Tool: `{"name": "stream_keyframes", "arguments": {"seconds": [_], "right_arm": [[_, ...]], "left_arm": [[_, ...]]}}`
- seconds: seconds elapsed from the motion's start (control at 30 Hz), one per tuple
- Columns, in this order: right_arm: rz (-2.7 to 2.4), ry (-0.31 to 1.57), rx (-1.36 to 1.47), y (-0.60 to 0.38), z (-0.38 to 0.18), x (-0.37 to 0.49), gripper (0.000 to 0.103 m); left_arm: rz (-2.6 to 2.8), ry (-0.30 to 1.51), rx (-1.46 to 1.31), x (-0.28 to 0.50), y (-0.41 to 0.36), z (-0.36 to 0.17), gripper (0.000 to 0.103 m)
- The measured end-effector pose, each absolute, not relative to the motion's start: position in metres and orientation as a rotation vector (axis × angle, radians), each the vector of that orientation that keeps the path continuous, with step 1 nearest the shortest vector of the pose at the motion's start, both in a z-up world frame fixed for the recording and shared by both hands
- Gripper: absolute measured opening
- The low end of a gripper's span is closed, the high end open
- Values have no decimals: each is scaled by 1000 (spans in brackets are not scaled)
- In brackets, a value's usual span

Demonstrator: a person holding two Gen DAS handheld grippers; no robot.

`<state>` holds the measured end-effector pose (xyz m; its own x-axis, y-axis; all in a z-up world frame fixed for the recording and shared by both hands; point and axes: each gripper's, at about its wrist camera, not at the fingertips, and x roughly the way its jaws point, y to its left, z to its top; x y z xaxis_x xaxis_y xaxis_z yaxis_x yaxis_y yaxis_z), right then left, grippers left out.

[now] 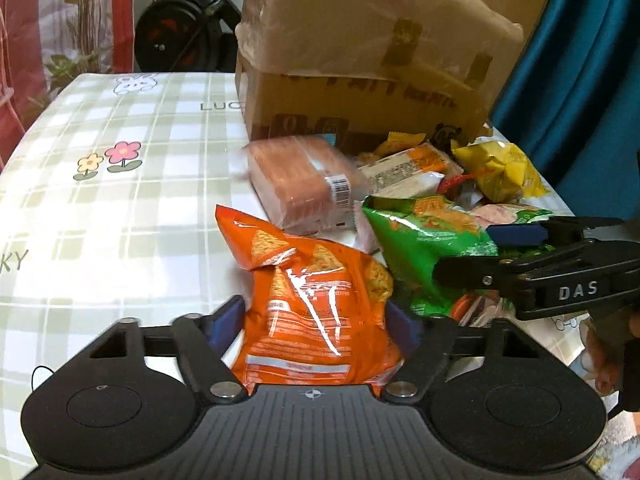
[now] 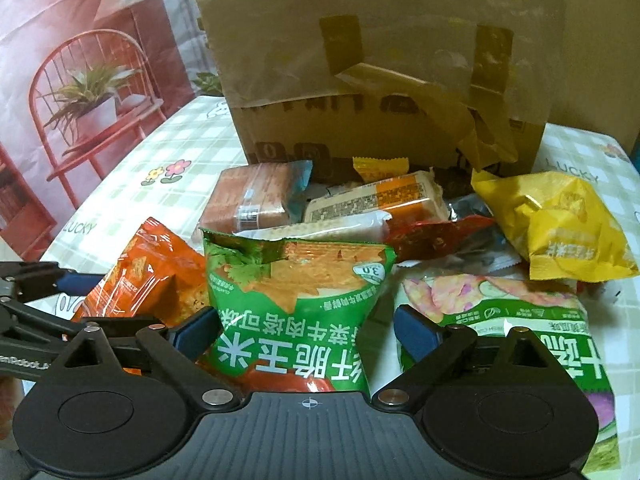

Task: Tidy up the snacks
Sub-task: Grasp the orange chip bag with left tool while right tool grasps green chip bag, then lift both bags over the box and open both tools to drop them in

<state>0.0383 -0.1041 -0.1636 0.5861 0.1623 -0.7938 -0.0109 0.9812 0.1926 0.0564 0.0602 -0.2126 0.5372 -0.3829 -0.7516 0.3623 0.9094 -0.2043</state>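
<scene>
My left gripper (image 1: 316,320) is shut on an orange chip bag (image 1: 316,300), its blue pads pressing both sides of the bag. The bag also shows in the right wrist view (image 2: 148,276). My right gripper (image 2: 308,328) has its jaws around a green chip bag (image 2: 296,300), with the left pad touching and a gap at the right pad. That gripper and the green bag (image 1: 424,248) show at the right of the left wrist view. A pile of snacks lies behind: a brown cracker pack (image 1: 300,180), an orange-and-white pack (image 2: 380,200), a yellow bag (image 2: 560,232).
A taped cardboard box (image 2: 380,80) stands behind the pile on the checked tablecloth (image 1: 120,200). Another green-and-white snack bag (image 2: 520,320) lies at my right. A blue curtain (image 1: 580,80) hangs at the right, an exercise machine (image 1: 180,32) beyond the table's far left.
</scene>
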Motion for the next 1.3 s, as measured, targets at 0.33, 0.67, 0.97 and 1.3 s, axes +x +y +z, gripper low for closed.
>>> {"name": "stream_keyframes", "arguments": {"seconds": [0.33,0.67,0.97,1.3], "right_arm": [[191,976,171,-106,-160,47,75],[233,860,253,-118,-133,32,70],[274,641,236,-145,-70,40,70],[156,354,226,-203,6,66,71]], "left_arm": [[-314,776,-71,25,76,-191,54],[-217,683,-152,8,102,-154,54],[-145,520,-203,17,98,-108,54],[-223,339,-85,56,56,-39,54]]}}
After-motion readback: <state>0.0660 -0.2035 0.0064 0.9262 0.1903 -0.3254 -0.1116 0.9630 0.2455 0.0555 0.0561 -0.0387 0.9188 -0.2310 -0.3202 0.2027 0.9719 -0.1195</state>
